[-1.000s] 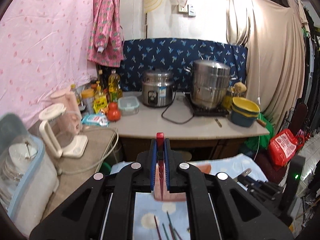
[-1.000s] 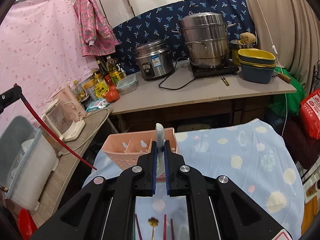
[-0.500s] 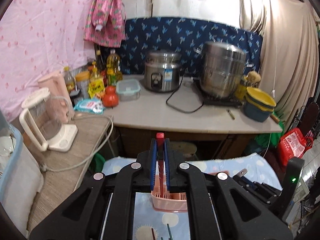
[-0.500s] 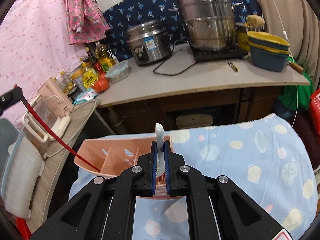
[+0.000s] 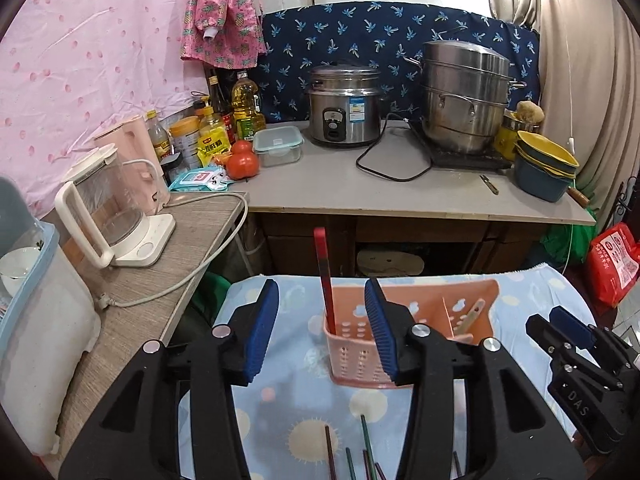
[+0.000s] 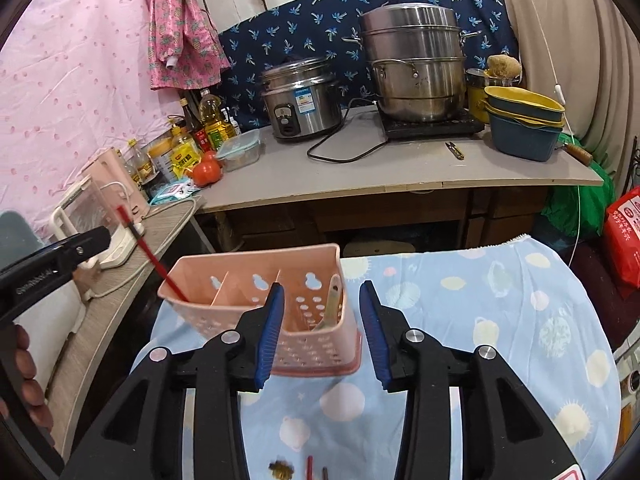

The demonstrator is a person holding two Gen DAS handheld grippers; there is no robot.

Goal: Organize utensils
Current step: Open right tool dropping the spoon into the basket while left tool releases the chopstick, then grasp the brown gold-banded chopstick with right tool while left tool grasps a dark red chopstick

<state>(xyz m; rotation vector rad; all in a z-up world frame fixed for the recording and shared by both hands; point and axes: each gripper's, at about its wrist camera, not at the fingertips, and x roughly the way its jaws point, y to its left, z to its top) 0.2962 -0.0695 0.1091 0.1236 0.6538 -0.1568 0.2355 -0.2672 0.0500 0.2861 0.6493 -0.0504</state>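
Your left gripper (image 5: 322, 330) has its fingers spread wide and grasps nothing. The red chopstick (image 5: 323, 276) stands between them in the centre of the left view, leaning in the leftmost cell of the caddy (image 5: 400, 312). It rests there on its own because the cell wall props it up, which is the point of a divided holder.

Your right gripper (image 6: 320, 330) is likewise released and empty. Just above it, at the middle of the right view, a pale spoon (image 6: 332, 302) sits tilted in the rightmost cell, handle end up. So one long utensil stands at each end of the caddy, kept apart by the dividers; the middle cell looks unoccupied as far as you can see.

The caddy stands on the blue cloth (image 6: 500, 320), square to you and within reach of both hands, so each gripper can serve its own end.

More chopsticks (image 5: 366, 448) lie flat on the cloth at the bottom centre of the left view, and a few short ends show at the bottom of the right view. I judge those come next: go back down for them with the fingers open as they are.
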